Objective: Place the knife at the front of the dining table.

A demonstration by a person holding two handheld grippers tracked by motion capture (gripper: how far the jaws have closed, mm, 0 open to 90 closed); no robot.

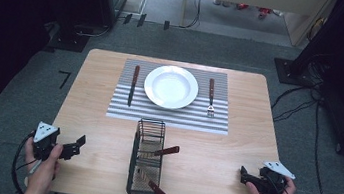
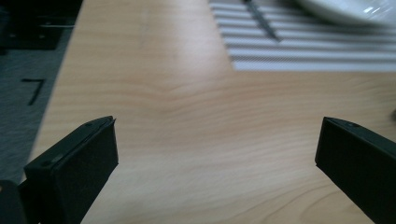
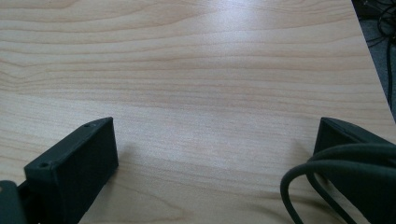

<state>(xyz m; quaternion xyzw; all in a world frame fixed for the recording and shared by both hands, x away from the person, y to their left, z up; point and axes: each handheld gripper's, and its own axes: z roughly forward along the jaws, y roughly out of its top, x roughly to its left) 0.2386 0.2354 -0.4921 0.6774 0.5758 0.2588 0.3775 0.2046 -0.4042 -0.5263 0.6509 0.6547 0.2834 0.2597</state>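
High view: left gripper [image 1: 75, 146] at the table's [image 1: 233, 155] near left corner, right gripper [image 1: 246, 176] at near right. Wire basket [image 1: 145, 161] lies between them at the near edge, two wooden-handled utensils [image 1: 165, 151] inside.

Left gripper view: jaws wide apart over bare wood; striped mat [image 2: 317, 53] ahead.

Right gripper view: jaws wide apart, nothing between.
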